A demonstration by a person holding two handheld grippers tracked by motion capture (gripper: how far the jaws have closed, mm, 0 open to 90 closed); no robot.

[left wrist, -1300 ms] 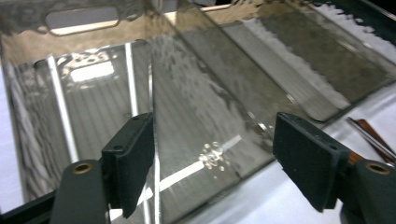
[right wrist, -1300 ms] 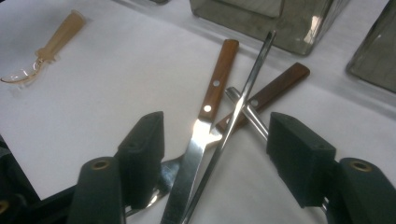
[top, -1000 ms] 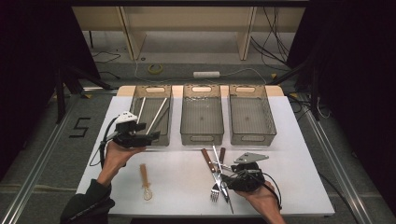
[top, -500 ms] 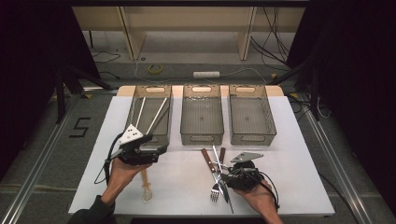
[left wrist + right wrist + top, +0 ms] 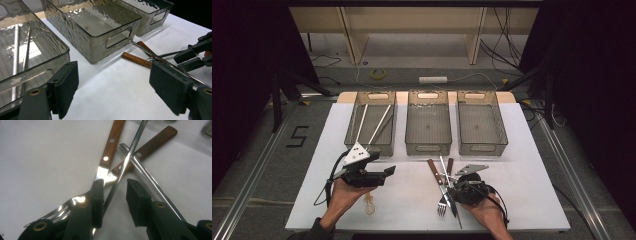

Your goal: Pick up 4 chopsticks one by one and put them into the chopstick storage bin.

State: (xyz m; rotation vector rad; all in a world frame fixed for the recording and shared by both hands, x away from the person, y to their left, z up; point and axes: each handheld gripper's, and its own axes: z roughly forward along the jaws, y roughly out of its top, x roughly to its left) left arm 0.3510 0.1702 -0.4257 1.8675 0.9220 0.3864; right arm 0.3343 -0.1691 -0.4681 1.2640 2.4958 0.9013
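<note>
Several utensils (image 5: 443, 180) were found crossed on the table (image 5: 522, 200), directly ahead of the right gripper (image 5: 114, 195), long axes along its line. Its jaws were parted, apparently straddling one steel handle (image 5: 125, 163). Left gripper (image 5: 112, 87) was noted wide open, empty, farther off.

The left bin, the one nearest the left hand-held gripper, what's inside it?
The left bin holds two long thin pale sticks, likely chopsticks, lying lengthwise on its floor. The left hand-held gripper covers the bin's near left corner in the high view, so anything there stays hidden.
</note>
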